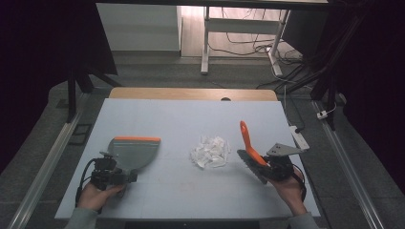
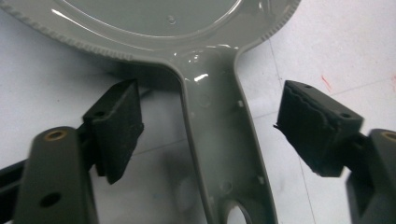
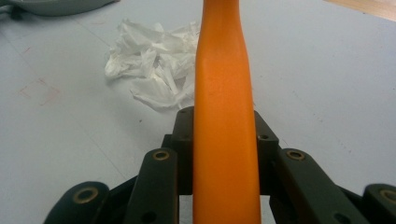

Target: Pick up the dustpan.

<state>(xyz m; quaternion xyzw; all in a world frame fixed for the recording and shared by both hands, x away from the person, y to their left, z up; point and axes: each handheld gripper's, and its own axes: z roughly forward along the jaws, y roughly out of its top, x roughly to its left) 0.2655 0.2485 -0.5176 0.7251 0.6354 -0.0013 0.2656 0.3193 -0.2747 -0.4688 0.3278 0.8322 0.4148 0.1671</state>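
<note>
Left gripper view: dustpan handle [image 2: 224, 140] between parted left claw [image 2: 205, 135] pads.

The high view is lit evenly from above; the pale surface [image 1: 191, 186] is bright, while both far corners and the side edges are lost in near-black. A brighter patch of floor [image 1: 239, 28] is seen at the far end. Shadows on the surface are soft and short, and fine detail is smeared by low resolution. In the left gripper view, white glare spots are caught on the glossy grey dustpan [image 2: 205, 70], a dark shadow lies under its rim, and the near pads [image 2: 116, 130] are slightly blurred. In the right gripper view, the orange handle [image 3: 224, 140] is soft-focused up close, the crumpled paper [image 3: 154, 70] is sharper, and mild edge distortion is noted.
</note>
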